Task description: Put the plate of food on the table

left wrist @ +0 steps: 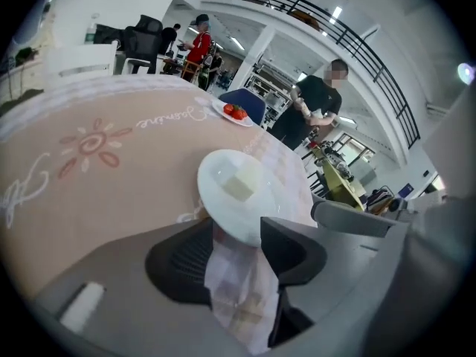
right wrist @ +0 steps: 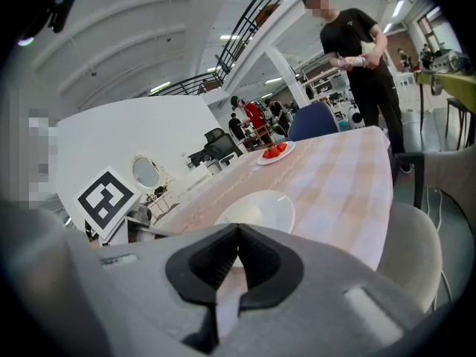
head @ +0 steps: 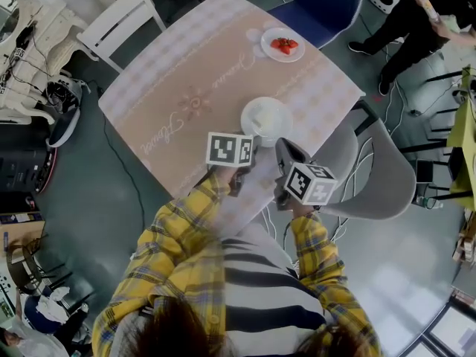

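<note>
A white wooden chair (head: 123,21) stands beyond the left corner of the square table under a pink checked cloth with script lettering (head: 186,88). The left gripper (left wrist: 236,236) hangs over the table's near edge with its dark jaws spread wide; the near rim of the round white plate (left wrist: 236,192) reaches in between their tips, but the pads do not press on it, so it grips nothing. That plate rests flat on the cloth just inside the near edge, carrying a small pale cube of food (left wrist: 239,187). Just to its right, the right gripper (right wrist: 238,229) has its jaws brought together at the tips with nothing between them, pointing at the same plate. Farther back, by the table's far edge, sits a second white plate of red strawberries (head: 282,44). A grey shell chair (head: 387,177) stands off the right edge, and a person in dark clothes (head: 416,21) stands beyond it.
</note>
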Demonstrator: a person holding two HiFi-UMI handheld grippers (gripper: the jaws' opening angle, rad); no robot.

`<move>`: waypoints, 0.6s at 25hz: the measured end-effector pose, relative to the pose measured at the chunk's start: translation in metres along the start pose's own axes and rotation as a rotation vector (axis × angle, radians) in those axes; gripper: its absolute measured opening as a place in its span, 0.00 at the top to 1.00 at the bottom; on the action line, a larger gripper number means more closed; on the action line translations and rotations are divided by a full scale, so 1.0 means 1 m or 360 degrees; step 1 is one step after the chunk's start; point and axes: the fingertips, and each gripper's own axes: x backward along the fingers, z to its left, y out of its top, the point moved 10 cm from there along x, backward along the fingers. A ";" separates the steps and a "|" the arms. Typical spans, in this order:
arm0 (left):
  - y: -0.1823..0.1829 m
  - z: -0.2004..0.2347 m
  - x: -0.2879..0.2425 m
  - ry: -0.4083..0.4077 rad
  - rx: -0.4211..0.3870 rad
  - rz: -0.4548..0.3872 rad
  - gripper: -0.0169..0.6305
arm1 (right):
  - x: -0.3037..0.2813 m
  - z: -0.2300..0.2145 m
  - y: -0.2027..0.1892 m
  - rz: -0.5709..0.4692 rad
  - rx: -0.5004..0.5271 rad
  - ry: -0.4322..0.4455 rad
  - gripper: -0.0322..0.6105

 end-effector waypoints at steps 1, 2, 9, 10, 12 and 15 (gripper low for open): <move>-0.001 0.002 0.002 0.0018 -0.0012 -0.0013 0.66 | 0.000 0.000 -0.001 0.0000 -0.0002 -0.0002 0.95; -0.003 0.005 0.004 0.0038 -0.0018 -0.0032 0.67 | 0.000 0.000 -0.001 0.0000 -0.0003 -0.0003 0.95; -0.009 0.012 0.027 0.0152 0.0100 -0.0322 0.90 | 0.002 0.003 -0.004 -0.0004 -0.0002 -0.0011 0.95; -0.009 0.009 0.031 0.0140 0.0103 -0.0366 0.97 | 0.002 0.003 -0.004 -0.0005 -0.0002 -0.0012 0.95; -0.009 0.002 0.037 0.0075 0.0107 -0.0428 0.97 | 0.003 0.004 -0.005 -0.0008 0.0001 -0.0019 0.95; -0.012 -0.006 0.042 -0.0032 0.0123 -0.0507 0.97 | 0.006 0.008 -0.007 -0.0013 0.0013 -0.0022 0.95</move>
